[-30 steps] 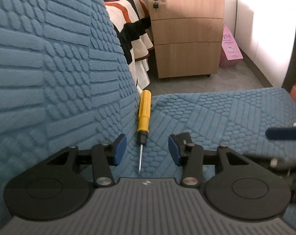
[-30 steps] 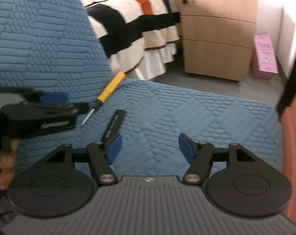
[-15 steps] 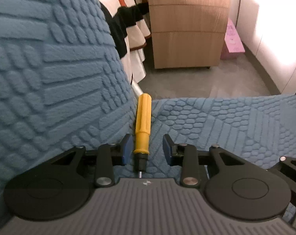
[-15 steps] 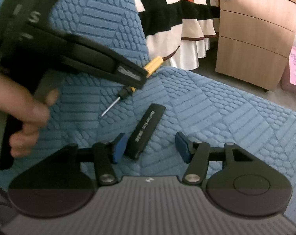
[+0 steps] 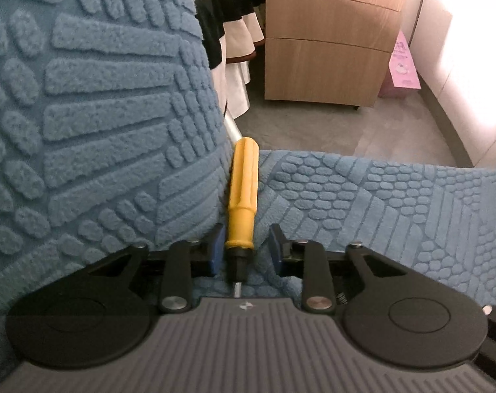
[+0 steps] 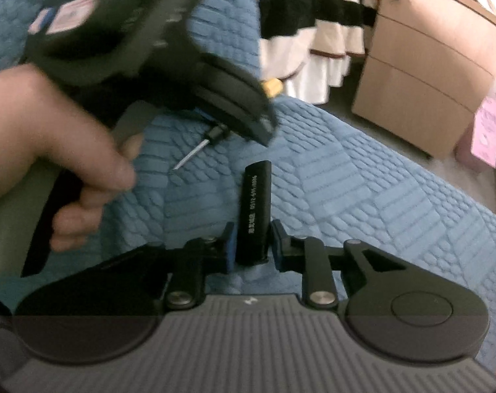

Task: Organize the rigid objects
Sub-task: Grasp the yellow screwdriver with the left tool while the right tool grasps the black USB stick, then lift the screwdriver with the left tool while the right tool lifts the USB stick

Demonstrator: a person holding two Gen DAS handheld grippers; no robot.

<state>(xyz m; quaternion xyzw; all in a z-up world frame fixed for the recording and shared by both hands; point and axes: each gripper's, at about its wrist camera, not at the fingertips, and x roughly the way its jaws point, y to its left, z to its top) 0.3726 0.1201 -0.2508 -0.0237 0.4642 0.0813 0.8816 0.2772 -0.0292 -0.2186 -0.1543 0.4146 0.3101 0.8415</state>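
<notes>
Early stage: nothing sorted yet. Yellow-handled screwdriver (image 5: 242, 193) lies in the crease of a blue textured chair seat (image 5: 379, 203); left gripper (image 5: 244, 250) fingers closing round its collar, gap still visible. Black bar (image 6: 254, 216) lies on seat; right gripper (image 6: 251, 245) fingers closing, prob. touching it. Both still need lifting & placing.

Wooden drawer cabinet (image 5: 326, 46), striped bedspread (image 6: 300, 16), pink box (image 5: 401, 65)
</notes>
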